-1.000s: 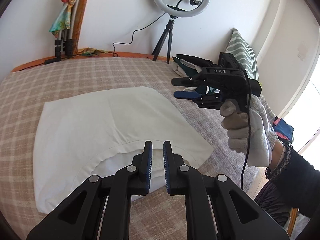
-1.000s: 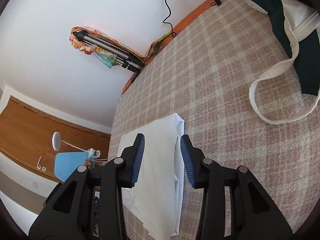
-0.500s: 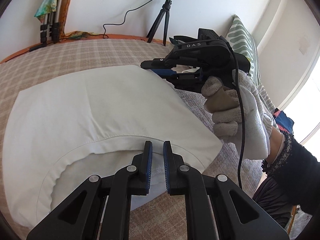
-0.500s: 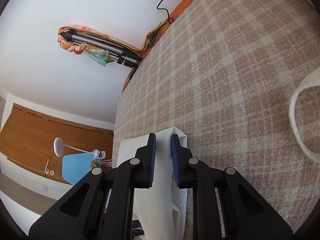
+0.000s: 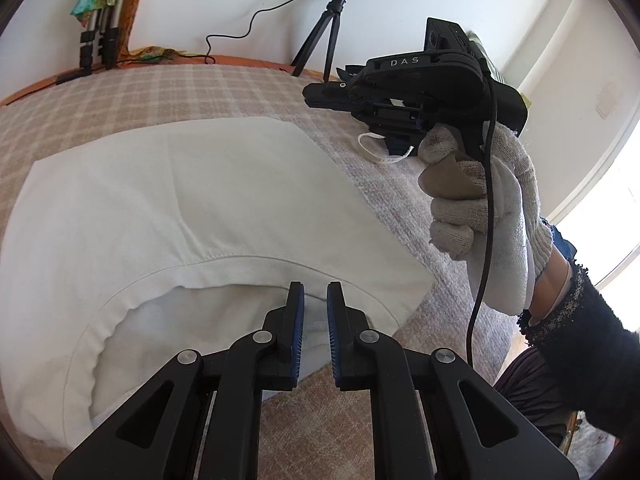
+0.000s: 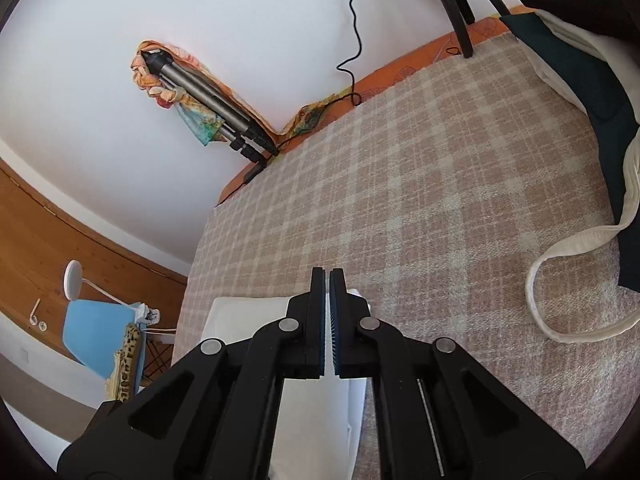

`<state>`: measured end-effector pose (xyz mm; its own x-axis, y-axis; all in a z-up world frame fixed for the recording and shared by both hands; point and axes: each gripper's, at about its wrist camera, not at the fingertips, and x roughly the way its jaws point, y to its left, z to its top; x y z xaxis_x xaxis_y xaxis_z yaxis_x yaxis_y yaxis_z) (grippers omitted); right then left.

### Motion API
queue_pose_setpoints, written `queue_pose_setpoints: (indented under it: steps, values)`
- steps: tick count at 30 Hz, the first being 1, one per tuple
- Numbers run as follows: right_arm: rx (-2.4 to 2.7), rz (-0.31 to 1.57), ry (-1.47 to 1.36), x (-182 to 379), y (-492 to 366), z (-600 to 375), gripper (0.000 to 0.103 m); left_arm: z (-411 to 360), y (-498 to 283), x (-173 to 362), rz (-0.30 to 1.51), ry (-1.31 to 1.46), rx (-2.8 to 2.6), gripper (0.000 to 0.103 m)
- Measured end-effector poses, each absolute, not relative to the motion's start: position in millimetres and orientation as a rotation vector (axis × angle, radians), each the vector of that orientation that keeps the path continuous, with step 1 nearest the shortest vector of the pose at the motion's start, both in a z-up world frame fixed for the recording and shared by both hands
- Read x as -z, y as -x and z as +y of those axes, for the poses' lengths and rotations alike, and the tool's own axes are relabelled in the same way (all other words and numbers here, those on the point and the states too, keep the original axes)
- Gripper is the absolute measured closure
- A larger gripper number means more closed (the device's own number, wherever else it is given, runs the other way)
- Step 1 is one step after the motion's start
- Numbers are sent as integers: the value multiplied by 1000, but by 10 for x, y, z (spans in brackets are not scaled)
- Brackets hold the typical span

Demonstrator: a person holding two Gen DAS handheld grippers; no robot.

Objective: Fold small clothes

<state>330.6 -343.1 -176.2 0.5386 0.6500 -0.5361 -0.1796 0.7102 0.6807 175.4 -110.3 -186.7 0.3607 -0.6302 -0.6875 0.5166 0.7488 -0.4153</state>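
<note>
A bed [image 5: 168, 92] covered with a beige-and-pink checked blanket [image 6: 440, 208] is seen. A folded white garment [image 5: 192, 208] is spread flat on it, near the front edge. At the far right, a dark green garment with cream trim [image 6: 592, 92] is piled, and a cream strap loop [image 6: 560, 312] is laid on the blanket beside it.

I see my left gripper [image 5: 315, 312] over the near hem of the white garment [image 5: 200, 208], its fingers a little apart. The garment lies flat on the checked cover [image 5: 168, 88]. My right gripper [image 5: 320, 94], in a gloved hand [image 5: 480, 196], hovers beyond the far corner.
</note>
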Motion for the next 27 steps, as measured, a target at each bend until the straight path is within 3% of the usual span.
queue_pose_setpoints:
  steps: [4, 8, 17, 21, 26, 27]
  values:
    - [-581, 855, -424, 1553, -3188, -3064, 99, -947, -1726, 1682, 897, 184, 769, 93]
    - [-530, 938, -285, 1755, -3225, -2797, 98, -669, -1767, 1546, 829, 179, 673, 89]
    - [-469, 1013, -336, 2109, -3398, -2904, 100, -196, -1973, 1961, 996, 253, 471, 87]
    - [-451, 1027, -373, 2097, -3422, -3013, 102, -149, -1893, 1954, 984, 258, 483, 87]
    - [-361, 929, -319, 1847, -3341, -3053, 92, -61, -1869, 1868, 975, 291, 473, 87]
    - [-371, 930, -327, 1832, -3340, -3052, 84, -44, -1867, 1840, 965, 288, 471, 87]
